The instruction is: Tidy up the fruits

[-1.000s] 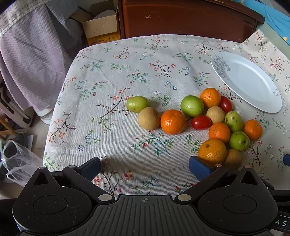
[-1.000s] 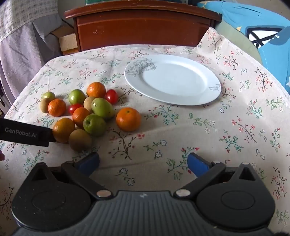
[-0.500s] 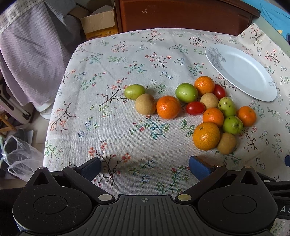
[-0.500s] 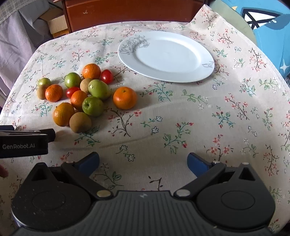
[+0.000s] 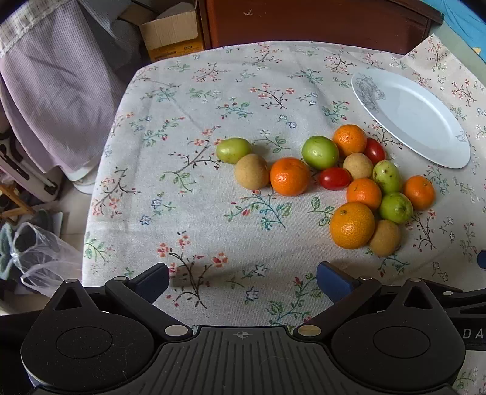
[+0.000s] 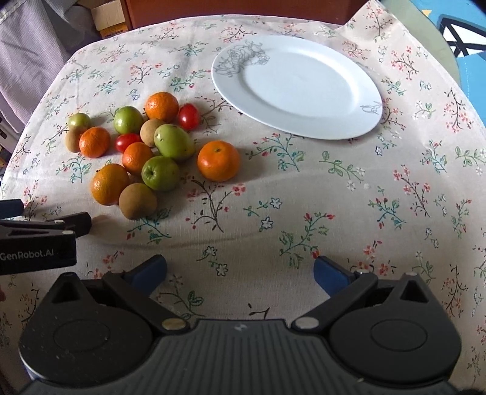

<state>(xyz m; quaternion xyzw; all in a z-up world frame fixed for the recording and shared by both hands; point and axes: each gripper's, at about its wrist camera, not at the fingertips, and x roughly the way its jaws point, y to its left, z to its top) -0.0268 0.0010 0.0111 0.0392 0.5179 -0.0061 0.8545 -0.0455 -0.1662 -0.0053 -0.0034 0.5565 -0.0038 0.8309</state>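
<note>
Jaws on both grippers stand wide apart, holding nothing. Left gripper (image 5: 243, 281) hovers over the bench (image 5: 188, 212) near its front edge, blue pads clear of the cloth. Right gripper (image 6: 240, 270) hovers over bare floral tablecloth, with the left unit's black body visible at its left side.

Fruits (image 6: 145, 152) lie in a loose cluster on the cloth: oranges, green fruits, brown fruits, two red tomatoes. Most touch a neighbour. One orange (image 6: 218, 160) sits slightly apart on the cluster's plate side. Large orange (image 5: 351, 225) and a brown fruit (image 5: 385, 237) touch each other and are nearest the left gripper's right pad.

White plate (image 6: 361, 121) sits beyond the cluster, to its right, carrying no fruit. Wooden furniture (image 5: 319, 21) stands behind the bench.
</note>
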